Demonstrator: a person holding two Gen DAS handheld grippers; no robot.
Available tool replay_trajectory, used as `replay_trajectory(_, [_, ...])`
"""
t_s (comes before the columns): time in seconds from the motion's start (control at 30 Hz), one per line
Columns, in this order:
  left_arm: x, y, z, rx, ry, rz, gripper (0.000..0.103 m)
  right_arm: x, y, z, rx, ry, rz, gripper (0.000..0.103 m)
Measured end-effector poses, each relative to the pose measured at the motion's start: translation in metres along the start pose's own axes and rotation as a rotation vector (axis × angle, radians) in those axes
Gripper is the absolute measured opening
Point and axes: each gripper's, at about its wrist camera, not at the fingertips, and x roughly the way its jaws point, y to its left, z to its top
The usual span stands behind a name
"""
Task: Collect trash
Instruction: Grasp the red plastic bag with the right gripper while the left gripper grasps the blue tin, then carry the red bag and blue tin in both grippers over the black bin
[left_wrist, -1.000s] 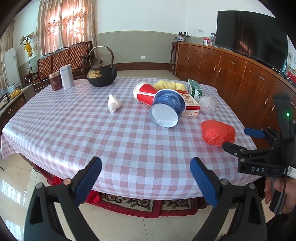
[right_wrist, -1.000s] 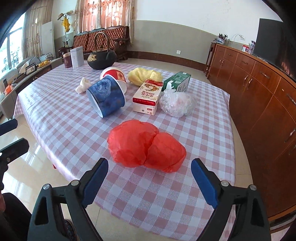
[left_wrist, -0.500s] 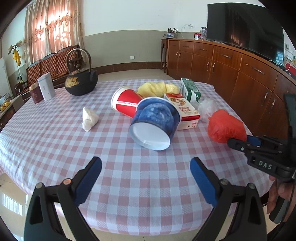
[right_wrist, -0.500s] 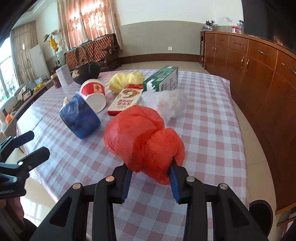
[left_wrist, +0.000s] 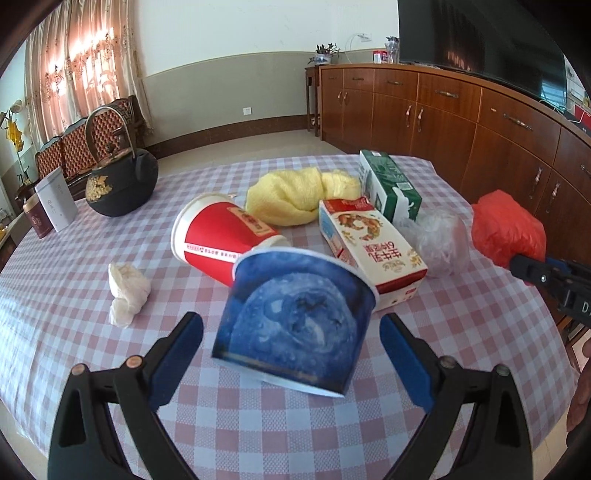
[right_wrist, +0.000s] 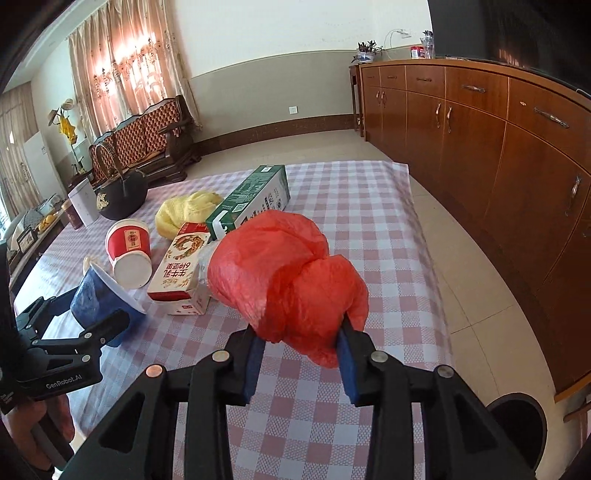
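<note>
A crumpled red plastic bag (right_wrist: 288, 273) is pinched between the blue pads of my right gripper (right_wrist: 299, 332), which is shut on it just above the checked tablecloth (right_wrist: 369, 229). From the left wrist the same red bag (left_wrist: 506, 229) shows at the right with the right gripper (left_wrist: 535, 269) under it. A blue paper cup (left_wrist: 295, 314) lies on its side between the spread fingers of my open left gripper (left_wrist: 291, 332), with a gap on each side. Behind it lie a red cup (left_wrist: 218, 240), a red-and-white carton (left_wrist: 369, 243), a green carton (left_wrist: 388, 184), a yellow bag (left_wrist: 295, 195), a clear bag (left_wrist: 439, 240) and a white wad (left_wrist: 127, 291).
A black teapot (left_wrist: 122, 184) and two tins (left_wrist: 55, 203) stand at the table's far left. Wooden cabinets (right_wrist: 480, 129) line the right wall. A round black bin (right_wrist: 517, 417) sits on the floor beside the table's near right corner.
My right gripper closed on the red bag and raised it off the cloth. My left gripper came forward over the table until the blue cup lay between its fingers.
</note>
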Motion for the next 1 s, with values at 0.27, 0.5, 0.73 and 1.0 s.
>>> replay_trajectory(0.27, [-0.013,-0.012,0.001,0.004,-0.039,-0.04,0.082,-0.008,-0.011,-0.004,0.01,-0.009,-0.012,0.038])
replay_trajectory(0.5, [-0.048,-0.03,0.006,-0.007,-0.095,-0.077,0.082,-0.039,-0.026,-0.009,0.032,-0.036,-0.043,0.038])
replay_trajectory(0.73, [-0.095,-0.056,0.002,-0.005,-0.164,-0.133,0.082,-0.099,-0.045,-0.014,0.043,-0.113,-0.101,0.038])
replay_trajectory(1.0, [-0.138,-0.101,0.009,0.052,-0.25,-0.201,0.082,-0.167,-0.077,-0.022,0.067,-0.209,-0.164,0.038])
